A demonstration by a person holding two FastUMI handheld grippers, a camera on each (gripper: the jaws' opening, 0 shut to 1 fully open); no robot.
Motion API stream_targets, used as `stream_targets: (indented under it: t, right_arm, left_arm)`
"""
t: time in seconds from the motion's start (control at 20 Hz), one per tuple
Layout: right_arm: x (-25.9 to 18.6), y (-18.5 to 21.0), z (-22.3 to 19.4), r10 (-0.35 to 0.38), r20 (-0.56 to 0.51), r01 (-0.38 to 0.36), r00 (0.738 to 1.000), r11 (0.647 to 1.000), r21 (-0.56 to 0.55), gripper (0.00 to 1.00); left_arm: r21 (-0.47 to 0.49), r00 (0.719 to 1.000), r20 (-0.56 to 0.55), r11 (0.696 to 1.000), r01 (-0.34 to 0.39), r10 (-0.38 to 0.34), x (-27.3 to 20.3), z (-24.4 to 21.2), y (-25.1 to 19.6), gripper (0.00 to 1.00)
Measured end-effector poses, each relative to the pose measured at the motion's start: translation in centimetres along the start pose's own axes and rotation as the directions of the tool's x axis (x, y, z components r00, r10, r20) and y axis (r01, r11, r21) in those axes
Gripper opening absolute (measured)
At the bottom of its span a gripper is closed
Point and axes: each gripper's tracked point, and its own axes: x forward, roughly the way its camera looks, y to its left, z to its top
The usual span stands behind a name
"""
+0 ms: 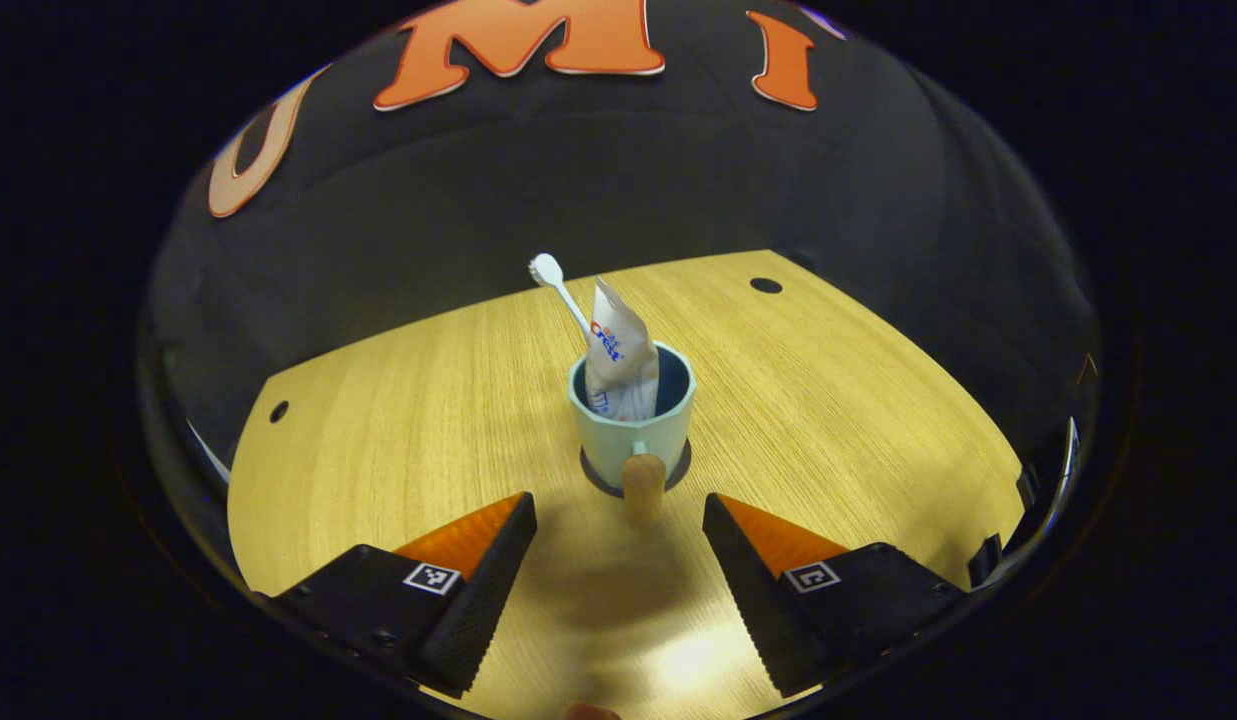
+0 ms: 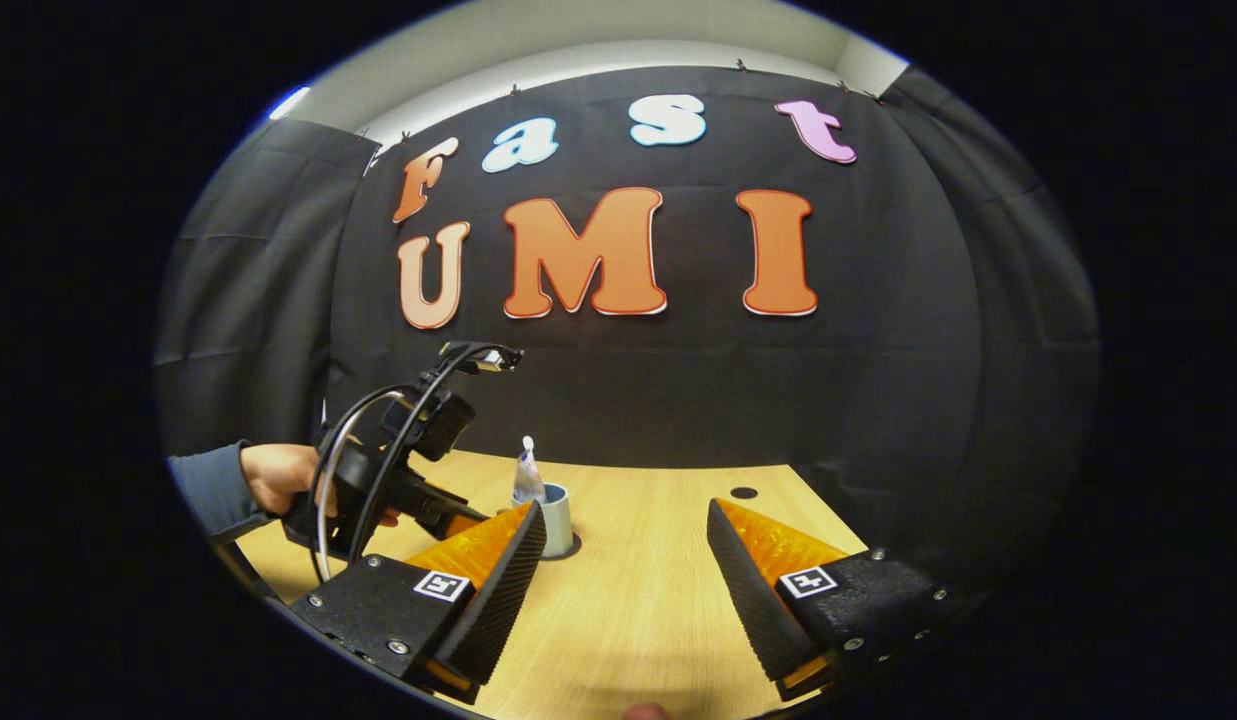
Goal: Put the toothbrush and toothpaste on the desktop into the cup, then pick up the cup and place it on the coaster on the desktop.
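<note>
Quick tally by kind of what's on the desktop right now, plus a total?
Cup: 1
Toothbrush, standing in the cup: 1
Toothpaste tube, in the cup: 1
Coaster, under the cup: 1
Total: 4

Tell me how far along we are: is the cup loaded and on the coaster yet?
Done: the toothbrush and toothpaste stand in the cup, and the cup sits on the dark coaster. In hand: nothing; the left tongs are open just short of the cup's handle, and the right tongs are open, farther back. Left: apparently nothing.
</note>
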Motion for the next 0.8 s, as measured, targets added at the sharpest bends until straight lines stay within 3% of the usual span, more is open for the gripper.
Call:
stream_targets:
  t: [0.15,0.35,0.7,0.8]
  right_arm:
    - [0.7,2.3,0.3,0.025,0.008,-0.026,1.0,0.999,0.024,0.97]
    - [1.4,5.0,0.6,0.047,0.03,-0.048,0.998,0.998,0.035,0.97]
    - [1.3,7.9,0.6,0.042,0.074,-0.041,0.996,0.999,-0.015,0.97]
    - [1.0,8.8,0.5,0.042,0.093,-0.04,0.995,0.999,-0.015,0.97]
  left_arm:
    - [0.003,0.983,0.176,0.998,-0.057,0.056,-2.4,0.2,0.8,1.0]
    - [-0.014,0.929,0.341,0.989,-0.148,0.144,-5.4,0.5,0.4,0.99]
    - [-0.084,0.826,0.515,0.973,-0.214,0.226,-7.2,-0.5,0.2,0.99]
    - [-0.094,0.813,0.536,0.973,-0.212,0.229,-7.7,-1.2,0.1,0.99]
